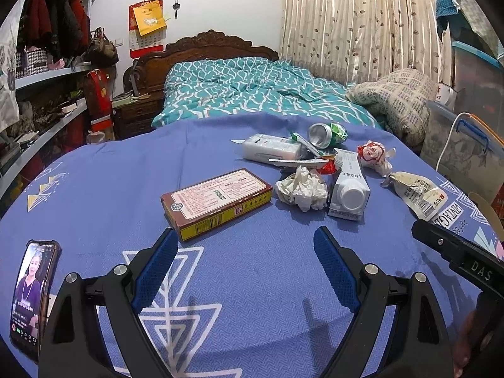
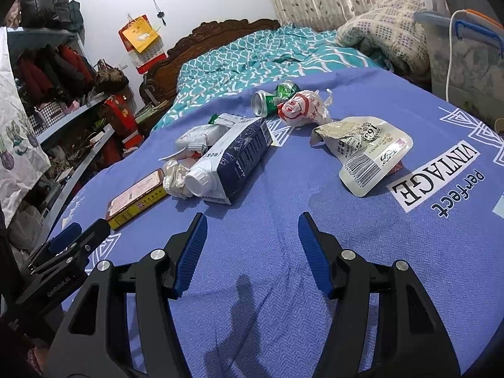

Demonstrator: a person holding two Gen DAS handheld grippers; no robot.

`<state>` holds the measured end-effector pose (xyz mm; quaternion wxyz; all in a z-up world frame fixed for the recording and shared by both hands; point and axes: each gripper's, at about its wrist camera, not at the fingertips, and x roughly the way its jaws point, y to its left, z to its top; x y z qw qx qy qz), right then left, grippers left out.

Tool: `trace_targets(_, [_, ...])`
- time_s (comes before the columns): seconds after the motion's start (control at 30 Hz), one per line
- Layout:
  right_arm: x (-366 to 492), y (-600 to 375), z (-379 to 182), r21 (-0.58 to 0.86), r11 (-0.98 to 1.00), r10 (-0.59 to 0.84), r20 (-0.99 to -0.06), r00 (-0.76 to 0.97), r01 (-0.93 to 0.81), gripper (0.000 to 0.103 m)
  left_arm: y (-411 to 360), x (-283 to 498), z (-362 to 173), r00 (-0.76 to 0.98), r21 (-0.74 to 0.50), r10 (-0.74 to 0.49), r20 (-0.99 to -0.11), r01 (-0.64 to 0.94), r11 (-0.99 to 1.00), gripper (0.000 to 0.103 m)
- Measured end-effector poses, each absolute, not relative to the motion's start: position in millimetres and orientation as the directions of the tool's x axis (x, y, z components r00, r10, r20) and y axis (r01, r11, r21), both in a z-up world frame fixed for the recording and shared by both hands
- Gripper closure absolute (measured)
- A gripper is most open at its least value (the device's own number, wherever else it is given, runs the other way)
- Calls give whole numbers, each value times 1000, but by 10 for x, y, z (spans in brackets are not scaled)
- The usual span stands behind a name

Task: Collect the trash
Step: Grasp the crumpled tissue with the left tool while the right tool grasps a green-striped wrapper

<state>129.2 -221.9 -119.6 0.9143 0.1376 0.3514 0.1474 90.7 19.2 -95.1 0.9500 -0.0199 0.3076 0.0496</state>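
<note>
Trash lies on a blue bedspread (image 1: 94,195): a brown and yellow box (image 1: 217,201), crumpled white paper (image 1: 300,187), a white carton with a cap (image 1: 349,192), a crushed green can (image 1: 327,134), a red and white wrapper ball (image 1: 373,154) and a flat printed pouch (image 1: 415,193). My left gripper (image 1: 245,239) is open and empty, just in front of the box. My right gripper (image 2: 252,225) is open and empty, in front of the carton (image 2: 233,163) and left of the pouch (image 2: 368,154). The box (image 2: 135,201) and can (image 2: 274,97) show there too.
A phone (image 1: 31,296) with its screen lit lies at the left by my left gripper. Shelves (image 1: 41,119) full of clothes and clutter line the left side. Beyond are a teal duvet (image 1: 252,94), a folded blanket (image 1: 393,100) and plastic bins (image 1: 463,145) at the right.
</note>
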Motion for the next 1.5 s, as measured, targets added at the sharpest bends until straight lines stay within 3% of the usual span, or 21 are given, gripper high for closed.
trace_targets(0.3, [1344, -2195, -1234, 405, 885, 448, -608, 655, -230, 41, 135, 1018, -1003, 764, 18, 77, -640, -86, 996, 18])
trace_targets(0.4, [1430, -2318, -1264, 472, 855, 493, -603, 627, -218, 41, 155, 1080, -1016, 744, -16, 46, -667, -76, 997, 18])
trace_targets(0.67, [2027, -2822, -1006, 470, 868, 445, -592, 672, -160, 40, 200, 1523, -965, 713, -124, -38, -700, -70, 990, 20])
trace_targets(0.8, [2297, -2877, -906, 462, 871, 441, -583, 682, -168, 40, 185, 1843, -1015, 683, -178, -86, -725, -66, 982, 33])
trace_targets(0.97, [2462, -2724, -987, 498, 846, 489, -584, 648, -190, 40, 76, 2089, -1098, 655, -197, -123, -746, -41, 980, 34])
trace_targets(1.17, [2499, -2415, -1096, 536, 813, 552, -587, 592, -227, 40, -65, 2280, -1158, 663, -154, -98, -742, -26, 988, 46])
trace_targets(1.23, [2523, -2304, -1063, 530, 810, 564, -586, 582, -251, 40, -82, 2271, -1177, 663, -137, -93, -743, -15, 990, 66])
trace_targets(1.3, [2542, -2157, -1009, 509, 810, 574, -590, 568, -290, 40, -61, 2236, -1148, 663, -150, -111, -741, -2, 989, 72])
trace_targets(1.5, [2619, -1725, -845, 399, 821, 570, -613, 547, -408, 40, 235, 1747, -988, 678, -226, -176, -714, 15, 974, 73])
